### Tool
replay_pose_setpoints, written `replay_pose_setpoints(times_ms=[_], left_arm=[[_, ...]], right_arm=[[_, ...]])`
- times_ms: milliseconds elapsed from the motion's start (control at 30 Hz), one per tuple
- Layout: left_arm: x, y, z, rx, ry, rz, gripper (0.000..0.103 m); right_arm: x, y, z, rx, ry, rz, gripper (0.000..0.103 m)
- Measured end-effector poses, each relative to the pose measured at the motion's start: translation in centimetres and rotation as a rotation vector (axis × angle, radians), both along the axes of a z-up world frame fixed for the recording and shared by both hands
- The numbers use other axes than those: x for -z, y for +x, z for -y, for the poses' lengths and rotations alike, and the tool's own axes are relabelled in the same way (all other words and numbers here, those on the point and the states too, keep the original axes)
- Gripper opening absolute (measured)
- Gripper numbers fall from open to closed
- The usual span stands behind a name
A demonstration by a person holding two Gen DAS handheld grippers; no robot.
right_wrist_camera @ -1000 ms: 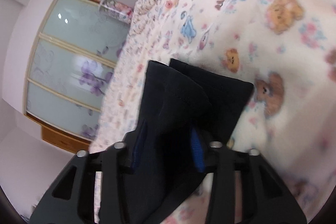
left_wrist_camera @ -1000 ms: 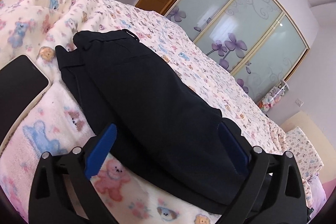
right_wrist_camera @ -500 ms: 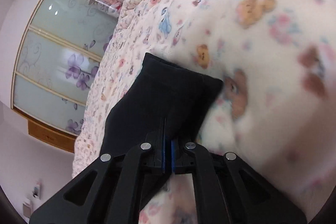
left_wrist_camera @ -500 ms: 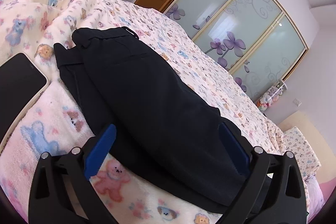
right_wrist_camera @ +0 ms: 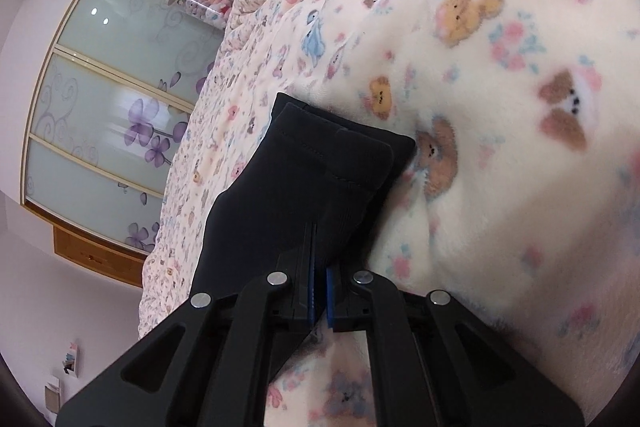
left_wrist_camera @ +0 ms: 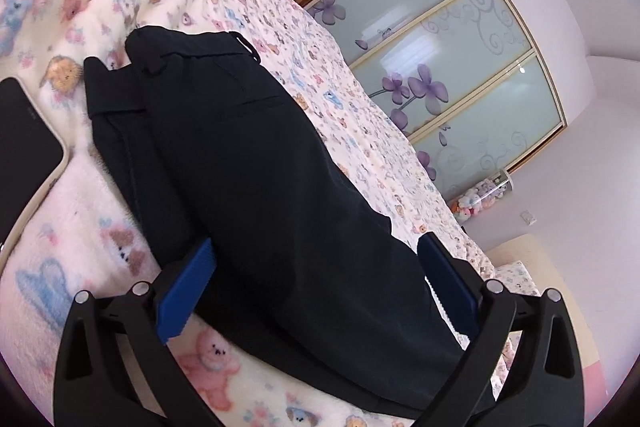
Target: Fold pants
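Blanket (left_wrist_camera: 72, 195), teddy print: your black pants (left_wrist_camera: 256, 167) lie on it lengthwise, legs stacked, waistband at the far end, phone (left_wrist_camera: 24, 147) just beside them. Your left gripper (left_wrist_camera: 316, 287) is spread wide, straddling the legs. Your right gripper (right_wrist_camera: 319, 291) is pinched on the pants' hem end (right_wrist_camera: 332, 155)

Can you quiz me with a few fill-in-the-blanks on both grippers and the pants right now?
1. The right gripper is ____ on the pants near their hem.
2. The left gripper has its blue fingers spread ____ either side of the fabric.
3. The dark phone lies on the ____-print blanket.

Missing words: shut; open; bear
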State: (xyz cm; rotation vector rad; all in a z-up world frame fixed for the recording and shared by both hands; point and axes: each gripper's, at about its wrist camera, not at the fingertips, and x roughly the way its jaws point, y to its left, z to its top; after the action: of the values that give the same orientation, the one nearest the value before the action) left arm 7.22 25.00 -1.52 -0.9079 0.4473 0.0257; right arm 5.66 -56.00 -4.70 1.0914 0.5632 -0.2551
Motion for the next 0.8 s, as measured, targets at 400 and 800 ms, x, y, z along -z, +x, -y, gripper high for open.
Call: replay_pose_setpoints(times_ms=[400, 800], left_arm=[[0.6, -0.4, -1.6, -0.099, -0.065, -0.066, 0.004], [0.8, -1.1, -0.2, -0.156, 0.079, -0.196, 0.017]], right_arm=[[-0.3, 0.5, -0.4, -0.008, -0.030, 0.023, 0.004], [-0.4, 0.8, 0.1, -0.026, -0.015, -0.011, 0.008]])
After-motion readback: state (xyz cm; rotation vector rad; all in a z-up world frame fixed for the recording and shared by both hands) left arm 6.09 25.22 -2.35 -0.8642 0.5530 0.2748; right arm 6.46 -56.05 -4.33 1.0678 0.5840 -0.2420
